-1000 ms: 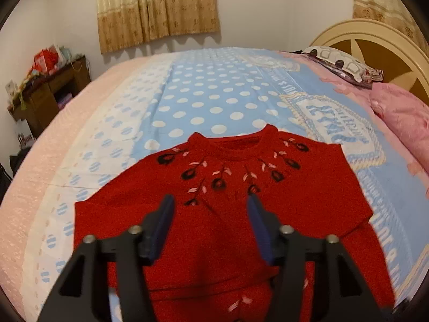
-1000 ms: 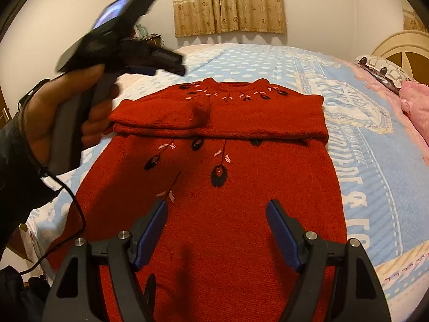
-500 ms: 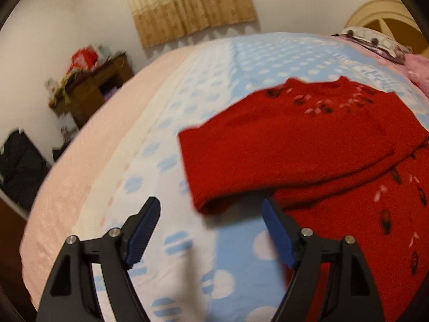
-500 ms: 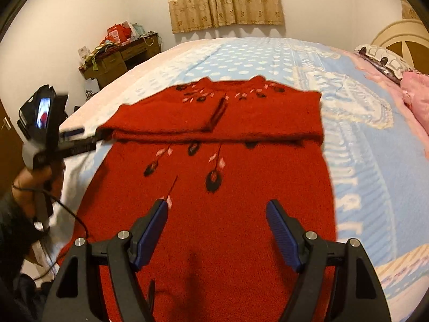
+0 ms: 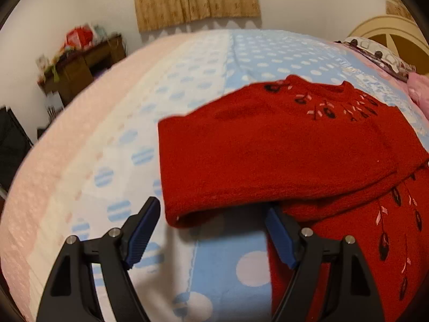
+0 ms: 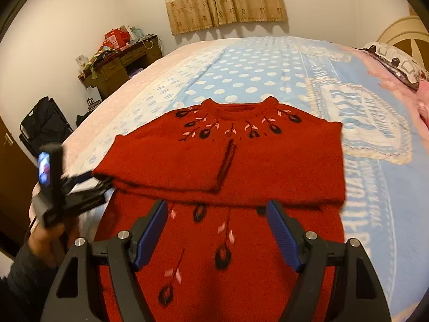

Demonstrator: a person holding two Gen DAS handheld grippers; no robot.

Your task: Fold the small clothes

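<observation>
A red knitted sweater [image 6: 268, 161] with black and pink embroidered flowers lies flat on the bed, neck pointing away from me. Both its sleeves are folded across the chest, and the left sleeve [image 6: 166, 161] ends in a cuff near the middle. My left gripper [image 5: 211, 208] is open at the garment's left side. The folded shoulder corner [image 5: 182, 214] lies just beyond its fingertips, with nothing gripped. In the right wrist view a hand [image 6: 45, 238] holds this left gripper [image 6: 99, 181] low beside that corner. My right gripper [image 6: 216, 206] hangs open over the sweater's lower body, empty.
A blue polka-dot blanket [image 6: 254, 80] covers the bed, with pink bedding along its left edge. A patterned pillow [image 6: 396, 64] and a cream headboard [image 6: 402, 32] are at the right. A cluttered wooden desk [image 6: 118, 67] and a black bag [image 6: 43, 120] stand beyond the bed's left side.
My left gripper has left the sweater's chest, swung down to its left edge, and its jaws have widened. My right gripper has moved forward toward the folded sleeves, still open.
</observation>
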